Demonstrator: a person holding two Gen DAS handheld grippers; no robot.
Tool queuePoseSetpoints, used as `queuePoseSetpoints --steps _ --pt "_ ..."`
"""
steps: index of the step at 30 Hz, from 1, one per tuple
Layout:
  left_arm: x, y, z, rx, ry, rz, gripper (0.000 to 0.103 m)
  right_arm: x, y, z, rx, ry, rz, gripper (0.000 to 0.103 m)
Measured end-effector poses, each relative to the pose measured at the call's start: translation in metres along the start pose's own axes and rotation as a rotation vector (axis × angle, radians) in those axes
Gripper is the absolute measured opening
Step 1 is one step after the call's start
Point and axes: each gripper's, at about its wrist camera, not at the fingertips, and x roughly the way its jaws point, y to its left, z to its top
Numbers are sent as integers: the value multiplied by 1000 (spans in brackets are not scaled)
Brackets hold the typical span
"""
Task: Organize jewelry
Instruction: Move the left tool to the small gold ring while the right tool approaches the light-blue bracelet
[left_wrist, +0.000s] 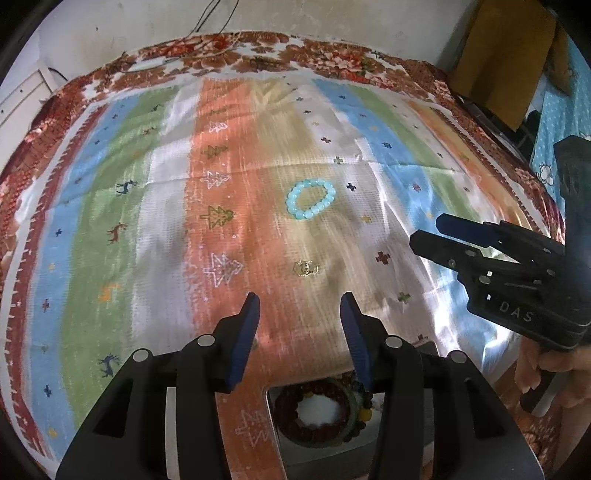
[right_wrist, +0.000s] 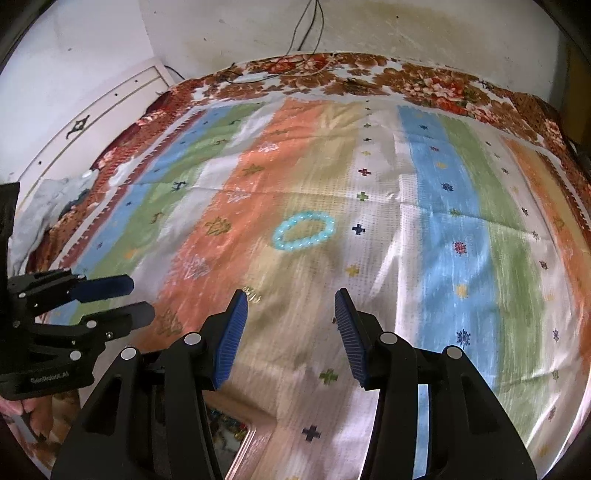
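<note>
A light blue bead bracelet (left_wrist: 311, 198) lies on the striped cloth (left_wrist: 147, 221), also in the right wrist view (right_wrist: 303, 229). A small gold ring (left_wrist: 305, 268) lies nearer, just ahead of my left gripper (left_wrist: 299, 314), which is open and empty. The ring shows in the right wrist view (right_wrist: 252, 294) beside my left fingertip. My right gripper (right_wrist: 290, 312) is open and empty; it shows at the right of the left wrist view (left_wrist: 430, 232). A box (left_wrist: 275, 424) under my left gripper holds a dark red bead bracelet (left_wrist: 317, 393).
The left gripper shows at the left of the right wrist view (right_wrist: 129, 299). A box with colourful beads (right_wrist: 236, 435) sits under my right gripper. A wall (right_wrist: 221, 33) with cables stands behind the table. A brown board (left_wrist: 506, 62) leans at the back right.
</note>
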Motion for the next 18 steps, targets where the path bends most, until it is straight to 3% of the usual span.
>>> queuePoseSetpoints --steps 18 --pt "45 -5 25 42 86 15 46 37 -16 26 51 53 -7 49"
